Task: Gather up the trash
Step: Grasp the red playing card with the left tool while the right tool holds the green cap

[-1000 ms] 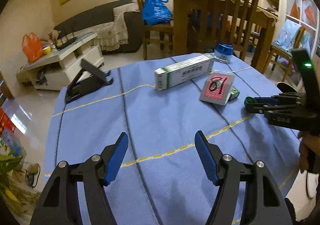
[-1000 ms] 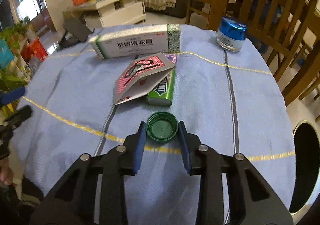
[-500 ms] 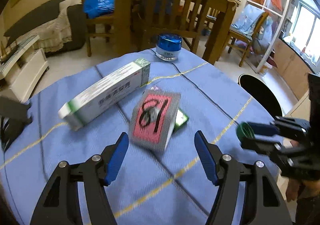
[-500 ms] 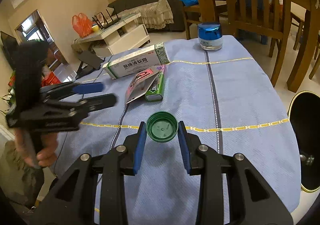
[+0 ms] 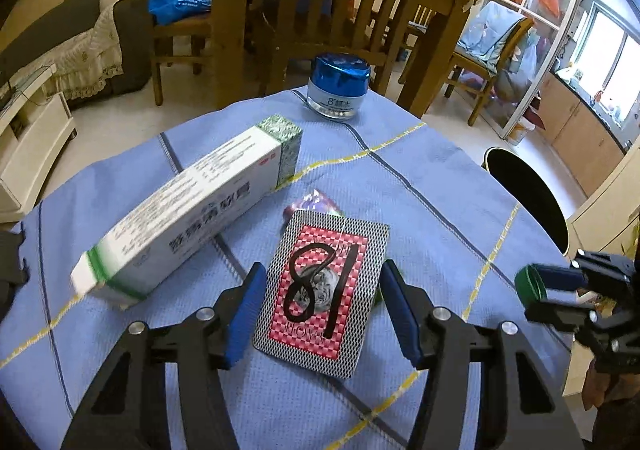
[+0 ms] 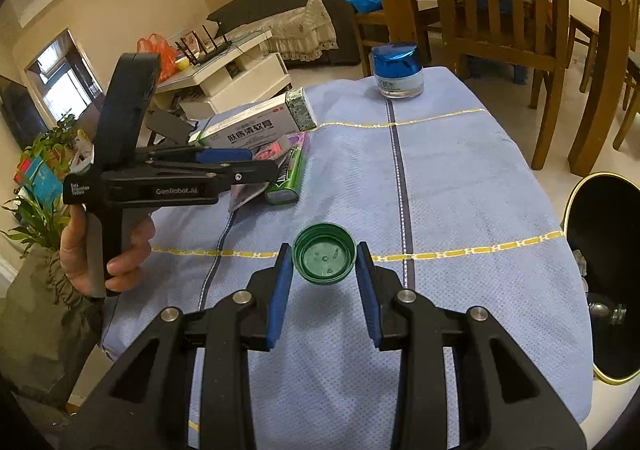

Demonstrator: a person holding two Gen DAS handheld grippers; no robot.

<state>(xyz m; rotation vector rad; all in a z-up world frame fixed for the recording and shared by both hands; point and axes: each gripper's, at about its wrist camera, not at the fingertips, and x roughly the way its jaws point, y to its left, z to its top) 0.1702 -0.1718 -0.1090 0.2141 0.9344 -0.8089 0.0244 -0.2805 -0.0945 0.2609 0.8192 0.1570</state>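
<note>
Card (image 5: 324, 290) lies flat just in front of the box (image 5: 192, 205), propped on a green pack, between the left tongs (image 5: 320, 306), whose jaws have just been narrowing, not yet touching. Pinch both long edges, lift level. Right tongs (image 6: 325, 286) clenched on the cap (image 6: 324, 258); bin (image 6: 608, 274) well right.

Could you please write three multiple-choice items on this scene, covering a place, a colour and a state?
1. Where does the playing card lie?
A. On the wooden chair
B. On the blue tablecloth, between the left gripper fingers
C. In the black bin

2. What colour is the jar lid?
A. Red
B. Yellow
C. Blue

3. What is the right gripper doing?
A. Holding the green bottle cap
B. Holding the white box
C. Standing empty and wide open

Answers: 1 B, the card sits on the cloth inside the open jaws; 2 C, the lid is shiny blue; 3 A, both pads press the cap's sides.
</note>
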